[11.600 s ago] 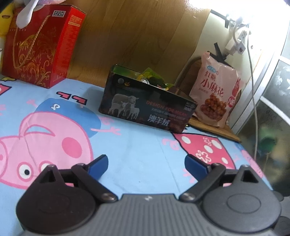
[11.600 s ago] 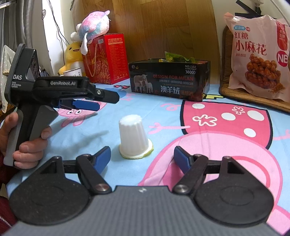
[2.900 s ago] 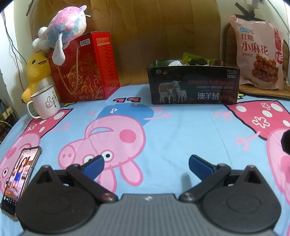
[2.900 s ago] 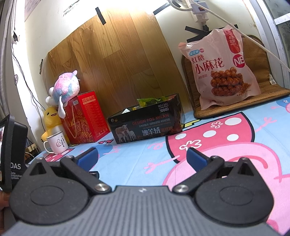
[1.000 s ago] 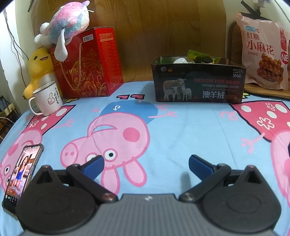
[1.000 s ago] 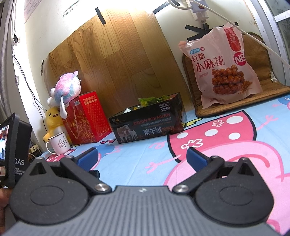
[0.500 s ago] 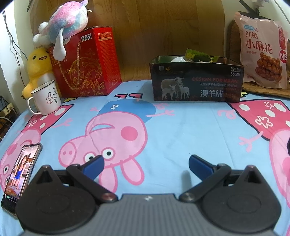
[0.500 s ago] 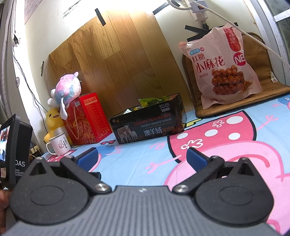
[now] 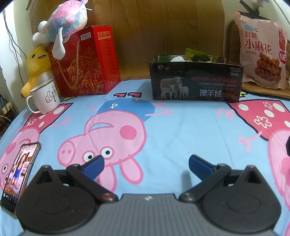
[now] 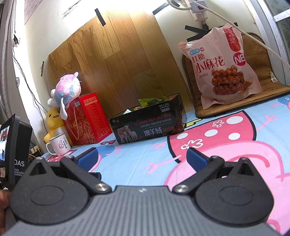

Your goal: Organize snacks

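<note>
Right wrist view is blown out at the top, strong glare on the wood panel (image 10: 116, 59) and wall. Left wrist view is dimmer and evenly lit, soft shadow under the box (image 9: 195, 79). Both sharp, heavy fisheye bending at edges.

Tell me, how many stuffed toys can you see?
2. The pink-and-blue plush lies on top of the red gift box; the yellow duck sits beside that box, behind the white mug.
</note>
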`<state>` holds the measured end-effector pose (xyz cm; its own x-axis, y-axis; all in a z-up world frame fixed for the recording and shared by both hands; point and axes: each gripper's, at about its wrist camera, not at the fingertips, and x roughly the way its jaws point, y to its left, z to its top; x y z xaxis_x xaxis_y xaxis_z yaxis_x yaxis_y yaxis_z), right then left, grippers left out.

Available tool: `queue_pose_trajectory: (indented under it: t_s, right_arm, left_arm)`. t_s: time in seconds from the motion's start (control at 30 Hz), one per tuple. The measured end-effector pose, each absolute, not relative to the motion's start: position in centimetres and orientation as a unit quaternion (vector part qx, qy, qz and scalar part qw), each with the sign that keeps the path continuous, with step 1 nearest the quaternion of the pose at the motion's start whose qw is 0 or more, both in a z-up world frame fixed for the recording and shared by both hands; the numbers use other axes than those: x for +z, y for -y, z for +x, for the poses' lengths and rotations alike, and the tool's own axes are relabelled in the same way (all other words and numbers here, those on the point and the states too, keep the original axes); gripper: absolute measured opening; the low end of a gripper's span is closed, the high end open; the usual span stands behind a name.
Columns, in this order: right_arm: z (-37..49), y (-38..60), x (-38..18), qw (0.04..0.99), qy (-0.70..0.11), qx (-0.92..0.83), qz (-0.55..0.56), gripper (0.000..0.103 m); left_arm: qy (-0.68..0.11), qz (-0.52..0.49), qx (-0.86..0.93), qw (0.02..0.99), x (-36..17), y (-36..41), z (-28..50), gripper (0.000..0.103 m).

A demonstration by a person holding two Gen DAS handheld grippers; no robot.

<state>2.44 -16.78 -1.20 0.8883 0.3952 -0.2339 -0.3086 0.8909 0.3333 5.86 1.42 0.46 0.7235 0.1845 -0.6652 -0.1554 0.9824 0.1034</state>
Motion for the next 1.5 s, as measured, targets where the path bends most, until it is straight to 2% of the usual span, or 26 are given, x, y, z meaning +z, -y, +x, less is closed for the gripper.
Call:
queue_pose_trajectory:
  t_s: [1.5]
  right_arm:
    - [2.55, 16.94, -1.22, 0.96, -0.15, 0.184, 0.146, 0.103]
  left_arm:
    - [-0.369, 0.011, 0.076, 0.926, 0.76, -1.48, 6.18, 0.103]
